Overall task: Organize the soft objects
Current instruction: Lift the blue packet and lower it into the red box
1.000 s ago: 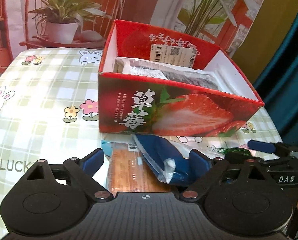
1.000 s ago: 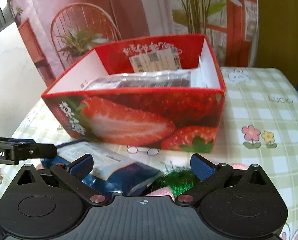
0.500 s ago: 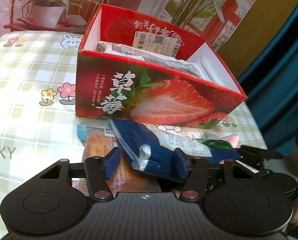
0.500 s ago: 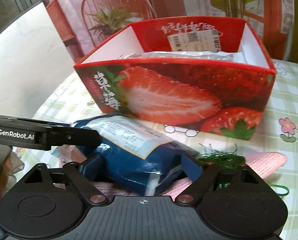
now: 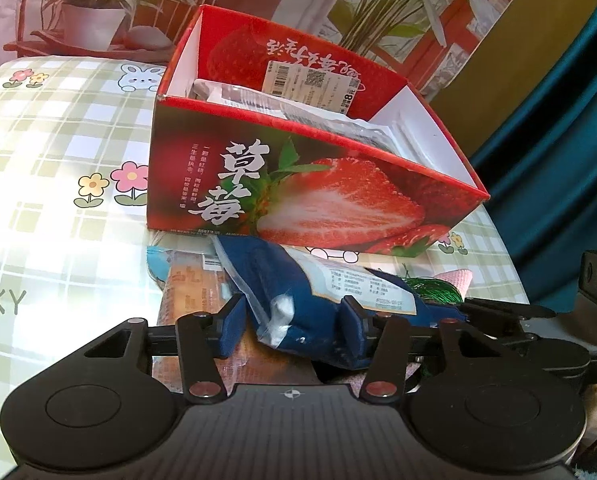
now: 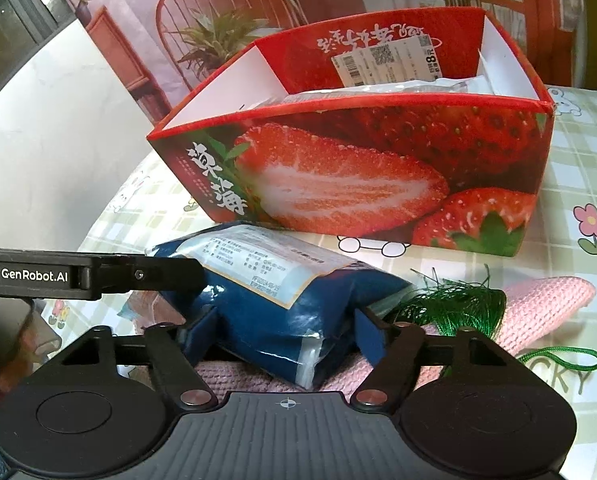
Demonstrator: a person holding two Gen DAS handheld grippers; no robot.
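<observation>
A blue soft pouch (image 5: 298, 280) with a pale label lies crosswise just in front of the red strawberry box (image 5: 298, 184), and both grippers have it. My left gripper (image 5: 292, 320) has its blue pads against one end, jaws still closing. My right gripper (image 6: 284, 328) squeezes the other end of the blue pouch (image 6: 258, 300), jaws also closing. Under the pouch lie an orange snack packet (image 5: 190, 292) and a pink knitted piece (image 6: 546, 300) with a green tassel (image 6: 454, 304). Clear-wrapped packets (image 5: 330, 120) lie in the box (image 6: 338, 168).
The checked tablecloth (image 5: 58, 140) with flowers and rabbits covers the table. A potted plant (image 5: 94, 28) stands behind it on the left and a teal curtain (image 5: 558, 120) hangs on the right. A green cord loop (image 6: 558, 360) lies on the cloth beside my right gripper.
Both grippers have narrowed from wide open onto the blue pouch, one at each end. The pouch now sits raised between the pads, above the orange packet and the pink piece.
</observation>
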